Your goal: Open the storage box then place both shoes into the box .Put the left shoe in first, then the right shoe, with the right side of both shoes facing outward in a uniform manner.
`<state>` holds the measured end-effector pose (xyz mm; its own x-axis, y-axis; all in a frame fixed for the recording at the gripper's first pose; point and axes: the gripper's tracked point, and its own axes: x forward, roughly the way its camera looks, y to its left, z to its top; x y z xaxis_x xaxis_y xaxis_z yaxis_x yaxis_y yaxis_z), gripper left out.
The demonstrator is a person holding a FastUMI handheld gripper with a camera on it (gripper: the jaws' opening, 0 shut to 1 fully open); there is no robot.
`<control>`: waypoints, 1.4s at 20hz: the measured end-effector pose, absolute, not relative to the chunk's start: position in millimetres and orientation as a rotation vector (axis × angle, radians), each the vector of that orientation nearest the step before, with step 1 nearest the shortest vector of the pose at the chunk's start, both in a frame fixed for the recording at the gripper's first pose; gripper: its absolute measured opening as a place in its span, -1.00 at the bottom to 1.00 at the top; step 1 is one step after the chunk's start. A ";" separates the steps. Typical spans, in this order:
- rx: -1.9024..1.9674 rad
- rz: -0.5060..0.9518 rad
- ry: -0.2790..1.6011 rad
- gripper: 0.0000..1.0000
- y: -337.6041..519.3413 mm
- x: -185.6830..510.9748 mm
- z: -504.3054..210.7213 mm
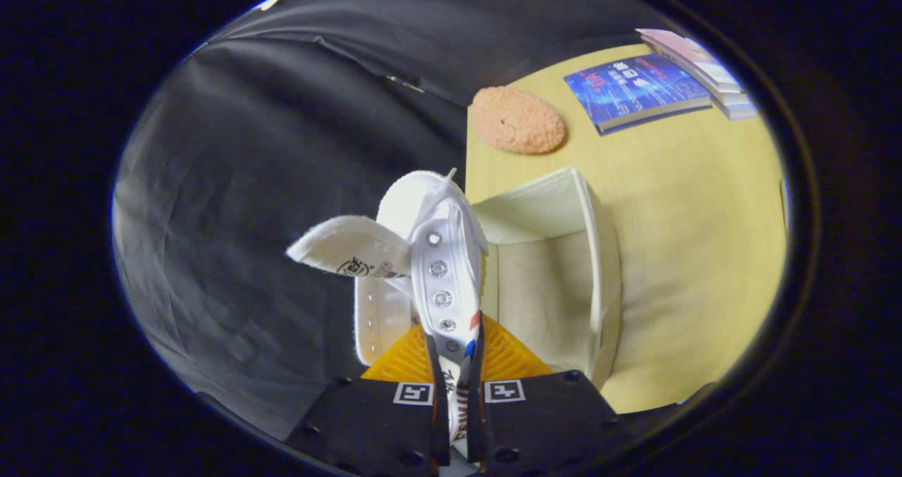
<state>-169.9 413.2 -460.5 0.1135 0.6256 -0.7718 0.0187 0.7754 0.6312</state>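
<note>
Gripper view: fingers (456,371) pinch one shoe (433,251) beside one box (564,280) (open).

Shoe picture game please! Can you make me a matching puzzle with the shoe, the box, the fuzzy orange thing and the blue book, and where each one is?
Things:
1. white shoe
2. storage box
3. fuzzy orange thing
4. blue book

Places:
A. on the table beyond the box
B. pinched in the claw
C. beside a stack of books
D. open, right beside the shoe

Pairs: 1-B, 2-D, 3-A, 4-C
</note>
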 end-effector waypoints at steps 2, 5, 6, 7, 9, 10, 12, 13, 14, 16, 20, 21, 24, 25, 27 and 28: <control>0.545 0.471 1.438 -0.76 420.2 -177.8 -468.9; 0.517 0.433 1.498 -0.76 425.8 -191.8 -478.5; 0.512 0.417 1.513 -0.76 427.2 -193.6 -482.2; 0.513 0.400 1.522 -0.76 428.3 -193.8 -486.2; 0.531 0.351 1.566 -0.76 429.0 -195.2 -494.4; 0.544 0.326 1.586 -0.76 429.6 -195.0 -499.7; 0.553 0.302 1.606 -0.76 433.3 -192.6 -508.0; 0.557 0.290 1.616 -0.76 434.7 -193.5 -511.3; 0.565 0.282 1.627 -0.76 436.6 -193.9 -513.2; 0.576 0.276 1.651 -0.76 441.1 -196.8 -513.7; 0.614 0.240 1.704 -0.76 446.0 -200.5 -514.7; 0.635 0.226 1.720 -0.76 447.3 -200.7 -514.5; 0.646 0.188 1.722 -0.76 449.8 -196.1 -519.6; 0.649 0.164 1.717 -0.76 450.5 -195.7 -522.5; 0.674 0.105 1.708 -0.76 453.8 -193.7 -533.5; 0.694 0.085 1.710 -0.76 456.7 -193.7 -538.3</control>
